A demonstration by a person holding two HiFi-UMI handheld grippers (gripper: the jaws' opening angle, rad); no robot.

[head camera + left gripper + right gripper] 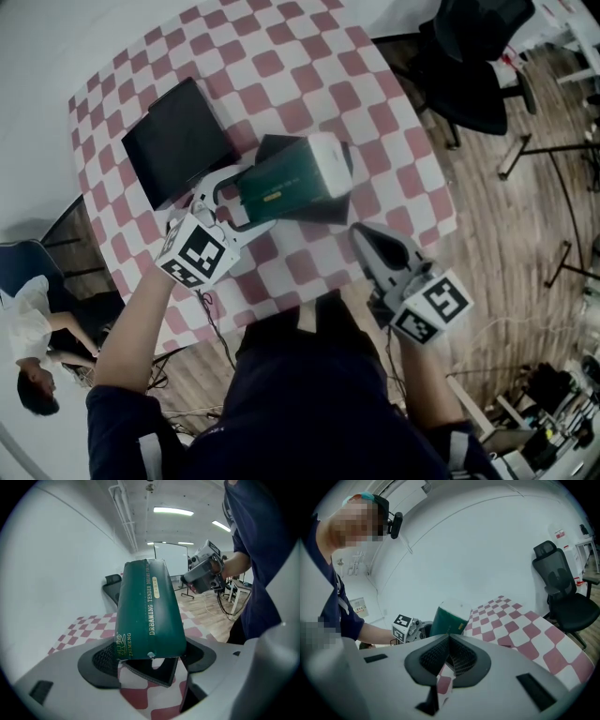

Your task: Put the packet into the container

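Left gripper pinches the green packet, apparently over a dark container; right gripper jaws pressed together

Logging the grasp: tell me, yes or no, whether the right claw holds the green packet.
No, the right claw is shut on nothing, while the left claw grips the green packet.

The desk, under a red-and-white checked cloth, fills the upper centre of the head view. A flat black tray lies on it at upper left. Just right of that, at centre, a black container lies partly hidden.
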